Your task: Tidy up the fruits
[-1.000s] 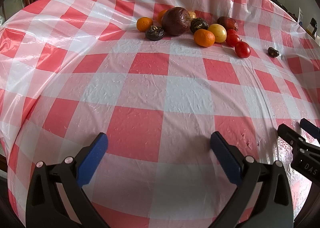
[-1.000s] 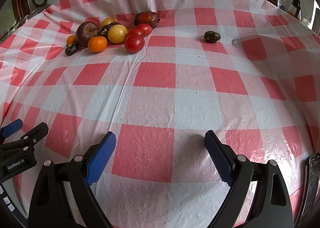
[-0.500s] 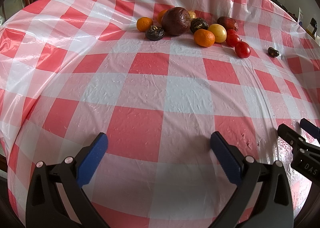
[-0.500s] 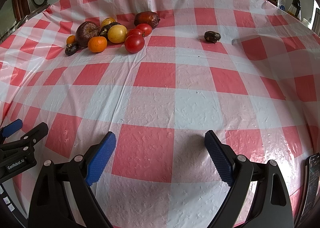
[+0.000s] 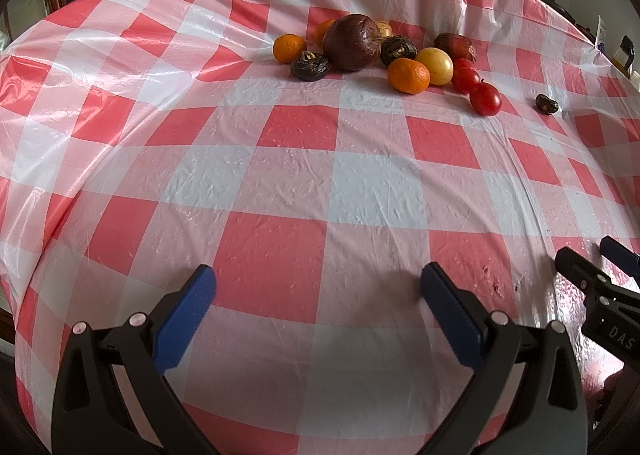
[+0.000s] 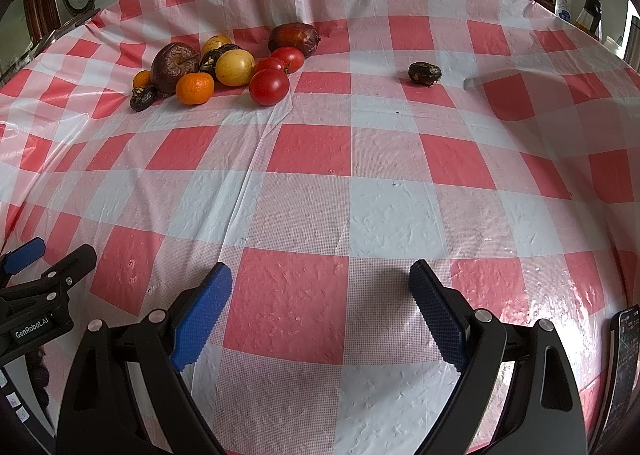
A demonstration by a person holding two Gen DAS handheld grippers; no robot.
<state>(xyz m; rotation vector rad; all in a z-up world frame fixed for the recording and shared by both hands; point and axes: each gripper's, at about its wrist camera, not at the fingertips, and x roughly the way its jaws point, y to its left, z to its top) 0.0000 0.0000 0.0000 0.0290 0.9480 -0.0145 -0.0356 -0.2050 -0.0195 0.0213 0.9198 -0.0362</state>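
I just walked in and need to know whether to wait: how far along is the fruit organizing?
Barely begun, it seems. Nothing looks sorted: the fruit pile sits mixed at the far side of the checkered tablecloth, with one small dark fruit lying apart. Nothing is in hand: the left gripper and right gripper are open and empty. All the grouping remains.

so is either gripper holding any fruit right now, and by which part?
Nothing is held. The left gripper and right gripper are both open over bare tablecloth; the fruit pile sits far ahead, untouched.
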